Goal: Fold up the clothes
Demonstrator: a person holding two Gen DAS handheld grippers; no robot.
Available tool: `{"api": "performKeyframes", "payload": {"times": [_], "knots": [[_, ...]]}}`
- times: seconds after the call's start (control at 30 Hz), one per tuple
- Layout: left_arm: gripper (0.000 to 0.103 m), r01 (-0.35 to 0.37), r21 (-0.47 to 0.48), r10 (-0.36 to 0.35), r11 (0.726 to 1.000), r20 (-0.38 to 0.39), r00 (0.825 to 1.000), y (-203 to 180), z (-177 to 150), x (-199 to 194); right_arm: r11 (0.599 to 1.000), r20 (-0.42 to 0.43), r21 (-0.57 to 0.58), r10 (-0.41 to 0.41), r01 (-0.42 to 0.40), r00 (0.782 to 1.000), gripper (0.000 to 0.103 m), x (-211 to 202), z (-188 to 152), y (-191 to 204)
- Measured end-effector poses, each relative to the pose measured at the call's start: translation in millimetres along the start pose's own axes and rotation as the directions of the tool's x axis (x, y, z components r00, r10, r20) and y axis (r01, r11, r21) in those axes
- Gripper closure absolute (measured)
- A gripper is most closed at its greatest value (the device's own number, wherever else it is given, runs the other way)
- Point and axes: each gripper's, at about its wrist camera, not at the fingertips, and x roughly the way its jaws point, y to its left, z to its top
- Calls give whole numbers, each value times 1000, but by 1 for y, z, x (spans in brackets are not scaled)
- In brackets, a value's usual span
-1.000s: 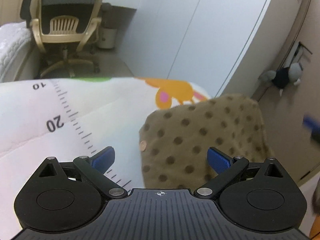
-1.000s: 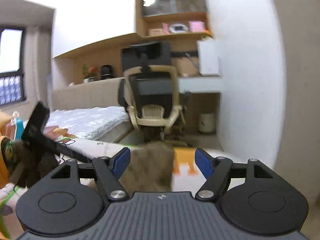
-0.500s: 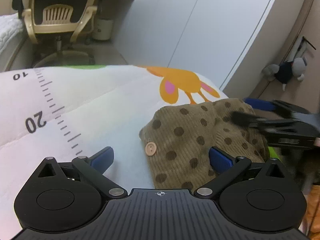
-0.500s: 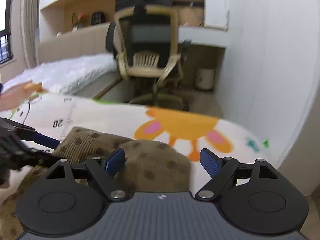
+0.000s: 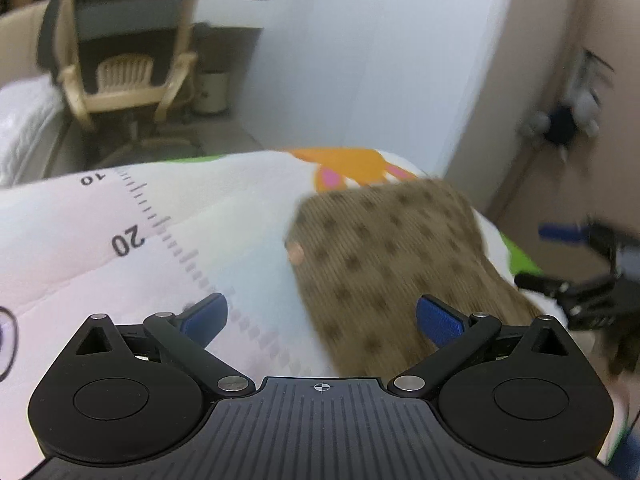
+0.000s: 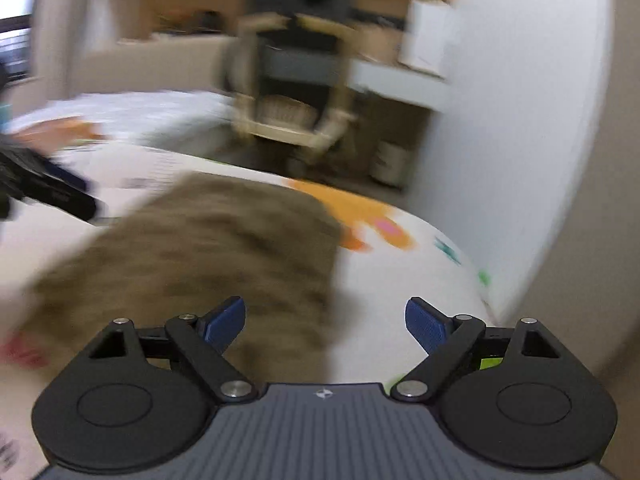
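Currently, the brown polka-dot corduroy garment [image 5: 384, 256] lies on a white quilted play mat [image 5: 100, 216] printed with a ruler scale and an orange cartoon figure [image 5: 344, 166]. A pale button [image 5: 296, 251] shows at the garment's left edge. Left tongs [image 5: 322, 320]: fingers spread apart, empty, positioned above the garment's near left edge. Right tongs [image 6: 324, 322]: fingers spread apart, empty, positioned above the garment's near right edge; this view is heavily blurred. A beige office chair [image 5: 120, 60] stands beyond the mat.
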Motion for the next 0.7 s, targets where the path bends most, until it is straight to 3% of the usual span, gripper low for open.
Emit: {"api": "performKeyframes", "payload": {"times": [0.13, 0.23, 0.3, 0.4, 0.5, 0.53, 0.57, 0.6, 0.63, 0.7], "knots": [[0, 9, 129, -5, 992, -29, 1000, -31, -29, -10, 997, 30, -58, 56, -54, 998, 13, -21, -4, 19], [0, 35, 117, -27, 993, -70, 997, -39, -42, -4, 997, 35, -55, 63, -61, 997, 13, -27, -8, 23], [0, 106, 66, -101, 992, -82, 992, -37, -47, -6, 996, 39, -54, 67, -65, 997, 13, -30, -11, 26], [0, 208, -114, -216, 972, -66, 974, -20, -52, -9, 996, 44, -52, 74, -72, 996, 13, -36, -14, 31], [1, 226, -366, -261, 903, -48, 964, 7, -59, 0, 996, 48, -14, 84, -84, 995, 14, -39, -18, 30], [3, 226, -424, -265, 877, -36, 963, 14, -63, 3, 994, 49, 47, 93, -95, 994, 16, -39, -18, 23], [14, 226, -457, -266, 860, -25, 964, 18, -66, 4, 986, 46, 118, 112, -117, 993, 22, -37, -19, 15], [25, 227, -481, -266, 847, -14, 964, 21, -68, 5, 957, 37, 239, 159, -164, 987, 26, -35, -23, 3], [41, 232, -506, -271, 831, -4, 963, 24, -70, 5, 901, 32, 376, 221, -217, 975, 33, -31, -30, -9], [41, 245, -555, -284, 795, 16, 959, 30, -74, 5, 762, 46, 587, 307, -275, 951, 44, -27, -53, -27]]}}
